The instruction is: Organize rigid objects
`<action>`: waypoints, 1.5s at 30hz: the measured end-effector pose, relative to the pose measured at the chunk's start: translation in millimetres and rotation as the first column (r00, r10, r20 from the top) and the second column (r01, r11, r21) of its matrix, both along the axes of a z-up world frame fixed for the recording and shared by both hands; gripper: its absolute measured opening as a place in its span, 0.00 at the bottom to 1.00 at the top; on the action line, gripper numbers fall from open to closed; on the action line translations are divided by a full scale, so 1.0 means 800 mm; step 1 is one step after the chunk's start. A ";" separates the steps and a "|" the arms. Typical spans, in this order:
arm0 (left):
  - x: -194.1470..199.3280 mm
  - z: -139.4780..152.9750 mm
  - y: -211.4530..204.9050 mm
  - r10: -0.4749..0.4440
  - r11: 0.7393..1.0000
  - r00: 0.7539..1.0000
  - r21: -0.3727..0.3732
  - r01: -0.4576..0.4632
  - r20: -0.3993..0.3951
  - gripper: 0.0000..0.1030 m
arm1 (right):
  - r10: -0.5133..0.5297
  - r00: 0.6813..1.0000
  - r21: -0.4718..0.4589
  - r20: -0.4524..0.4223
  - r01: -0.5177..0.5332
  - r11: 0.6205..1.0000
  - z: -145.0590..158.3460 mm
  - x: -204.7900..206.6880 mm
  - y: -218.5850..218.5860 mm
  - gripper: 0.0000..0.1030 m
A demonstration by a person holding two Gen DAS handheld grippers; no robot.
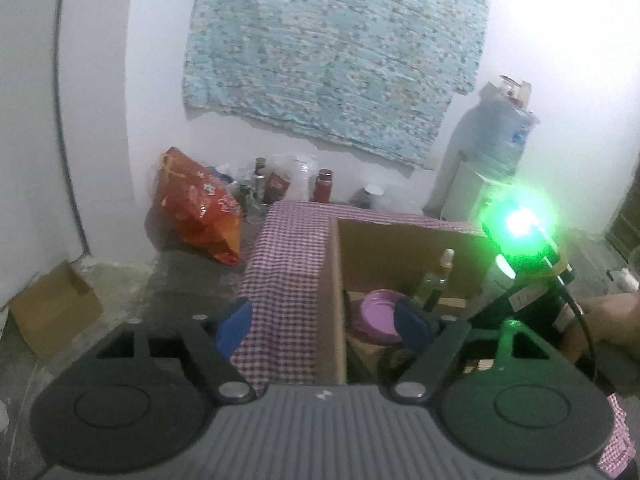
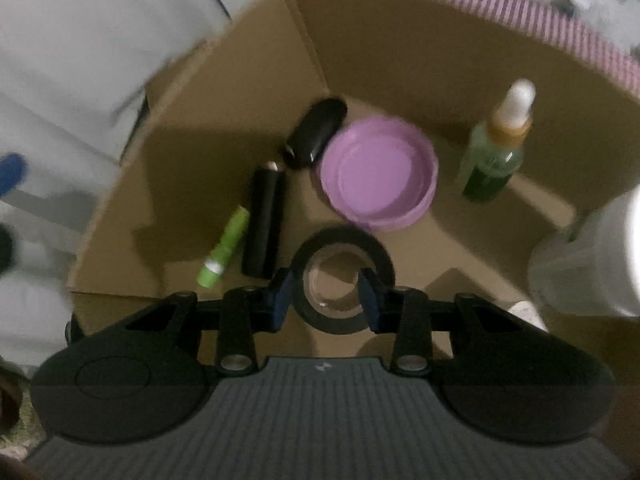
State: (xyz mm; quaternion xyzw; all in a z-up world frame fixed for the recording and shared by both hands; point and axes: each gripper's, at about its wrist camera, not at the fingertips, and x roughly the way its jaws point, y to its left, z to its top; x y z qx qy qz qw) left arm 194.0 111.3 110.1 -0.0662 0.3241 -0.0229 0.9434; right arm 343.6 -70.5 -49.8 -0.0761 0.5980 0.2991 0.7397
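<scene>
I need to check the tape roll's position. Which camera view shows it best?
The right wrist view: the black tape roll lies flat in the cardboard box, seen from above. The left wrist view shows only a dark sliver behind its own finger.

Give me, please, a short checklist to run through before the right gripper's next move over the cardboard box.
1. Right gripper over the black tape roll: ok.
2. Fingers gripping the roll: cannot tell; blurred.
3. Roll inside the cardboard box: ok.
4. Purple lid clear of the roll: cannot tell; the edges look very close.
5. Dropper bottle upright, away from the fingers: ok.
6. Left gripper open and empty: ok.
</scene>
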 end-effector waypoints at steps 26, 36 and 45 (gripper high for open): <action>-0.026 -0.010 0.079 0.124 0.990 0.992 -0.066 -0.124 -0.008 0.84 | 0.052 0.998 -0.081 0.041 -0.048 0.996 0.005 0.004 0.057 0.28; -0.029 -0.012 0.078 0.119 0.989 0.993 -0.089 -0.119 -0.005 0.84 | -0.013 1.000 -0.098 0.002 0.013 0.995 0.009 -0.005 0.009 0.21; -0.035 -0.009 0.074 0.109 0.990 0.994 -0.090 -0.109 -0.003 0.86 | 0.001 0.997 0.008 0.077 -0.001 1.000 0.065 -0.019 0.000 0.47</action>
